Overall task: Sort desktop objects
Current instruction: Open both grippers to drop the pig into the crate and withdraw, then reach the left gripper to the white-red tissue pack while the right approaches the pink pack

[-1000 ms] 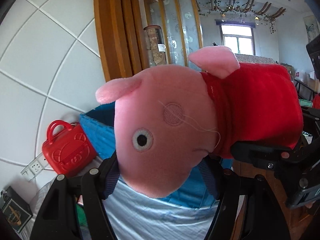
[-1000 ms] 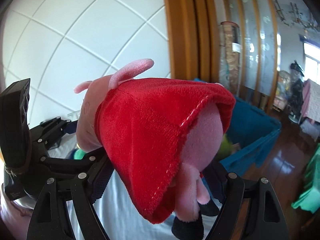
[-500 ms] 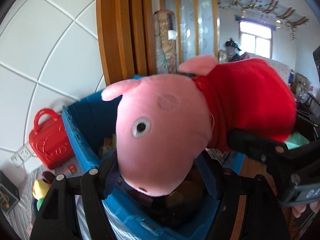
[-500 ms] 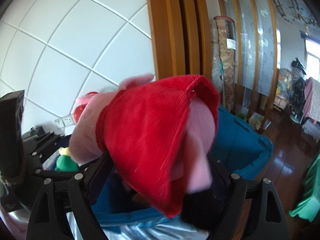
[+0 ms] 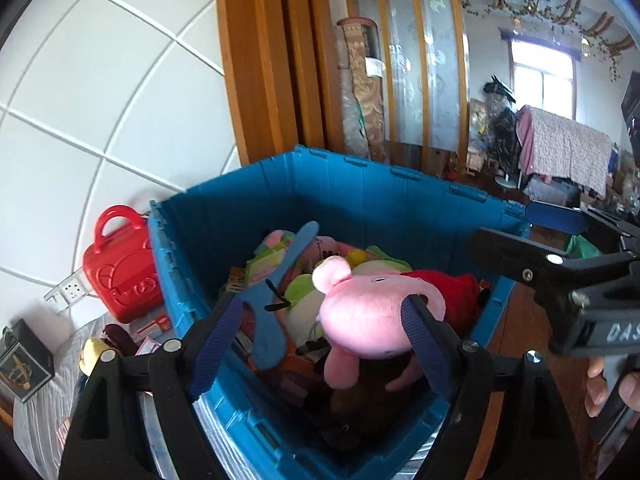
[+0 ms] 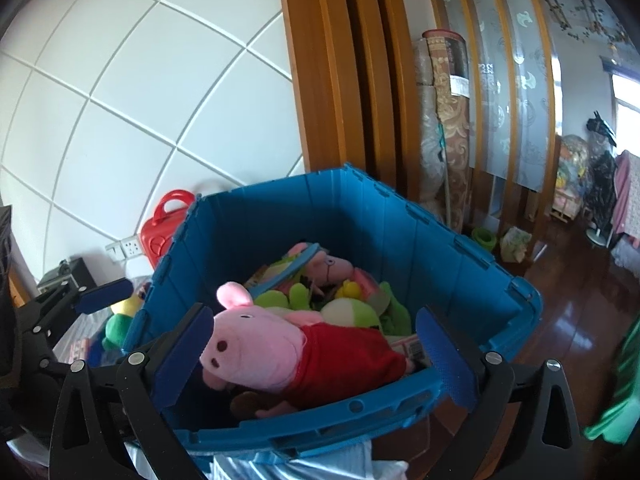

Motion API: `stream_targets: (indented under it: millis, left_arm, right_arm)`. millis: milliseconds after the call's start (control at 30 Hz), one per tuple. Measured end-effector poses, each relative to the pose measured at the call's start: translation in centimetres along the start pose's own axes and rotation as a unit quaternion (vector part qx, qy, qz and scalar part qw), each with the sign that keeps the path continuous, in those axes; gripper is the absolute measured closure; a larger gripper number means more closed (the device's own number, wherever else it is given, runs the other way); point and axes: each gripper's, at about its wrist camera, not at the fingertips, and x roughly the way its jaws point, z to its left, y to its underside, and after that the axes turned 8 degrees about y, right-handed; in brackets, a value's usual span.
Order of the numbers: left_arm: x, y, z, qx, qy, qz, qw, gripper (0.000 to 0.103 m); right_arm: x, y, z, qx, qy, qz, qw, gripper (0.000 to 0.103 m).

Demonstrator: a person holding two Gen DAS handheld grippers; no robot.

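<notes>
Against the wall on the far left stands a red toy case (image 5: 120,268), now seen whole beside the blue crate (image 5: 360,196), where a second ago it was the crate that barely showed behind the toy. Next to it, on the desk (image 5: 44,412), lie a yellow-headed soft toy (image 5: 94,354) and a few small boxes.

The left claw (image 5: 320,352) is opening, its blue pads (image 5: 214,342) apart; a second ago they squeezed the head of the pig plush (image 5: 368,316) up in the air in front of the wall. Now the pig lies inside the crate on top of the heap of soft toys (green, yellow and pink ones, with a blue flat handle (image 5: 280,288) sticking up among them). From the left wrist view its head sits between the pads, the right pad at its cheek; whether that pad touches it I cannot tell.

The right claw (image 6: 316,356) is opening too, at its widest, the pads clear of the pig plush (image 6: 296,352), whose red dress they gripped a second ago. In the left wrist view a hand (image 5: 612,384) grips that claw's handle at the right edge.
</notes>
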Motion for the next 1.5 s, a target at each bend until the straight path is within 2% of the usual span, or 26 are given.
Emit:
stream_targets:
  millis: [167,333,533,733,800,1033,1267,1433,1500]
  left_arm:
    - [-3.2,0.9,0.7,-0.012,-0.034,-0.029,0.9989,0.012]
    - [-6.1,2.2,2.0,-0.033,-0.058,-0.048,0.9966,0.011]
    - [-9.6,4.7,5.1,-0.076,-0.109,-0.066,0.9889,0.01]
    - [-13.5,9.5,10.2,-0.128,-0.189,-0.049,0.9724,0.009]
    - [-15.2,11.5,12.5,-0.148,-0.224,-0.039,0.9625,0.009]
    - [-21.0,18.8,20.2,-0.216,-0.296,-0.014,0.9305,0.009]
    - [-25.1,26.7,28.6,-0.27,-0.317,0.016,0.909,0.009]
    - [-26.5,32.2,35.4,-0.301,-0.309,0.047,0.901,0.009]
    - [-26.2,33.7,37.5,-0.309,-0.299,0.058,0.901,0.009]
  right_arm:
    - [-1.8,-0.1,0.7,0.006,-0.028,-0.017,0.999,0.0]
    - [-2.8,0.1,2.6,-0.008,-0.054,-0.027,0.998,0.0]
    - [-3.2,1.3,5.8,-0.014,-0.101,-0.023,0.995,0.0]
    - [-3.7,2.3,11.8,-0.06,-0.158,-0.03,0.985,0.0]
    - [-3.7,2.7,14.3,-0.076,-0.182,-0.029,0.98,0.0]
    - [-3.1,4.9,23.2,-0.122,-0.238,-0.001,0.964,0.0]
    - [-0.2,8.8,31.7,-0.132,-0.23,0.065,0.962,0.0]
    - [2.3,11.8,37.6,-0.136,-0.201,0.113,0.963,0.0]
    - [3.3,13.2,39.3,-0.135,-0.189,0.132,0.964,0.0]
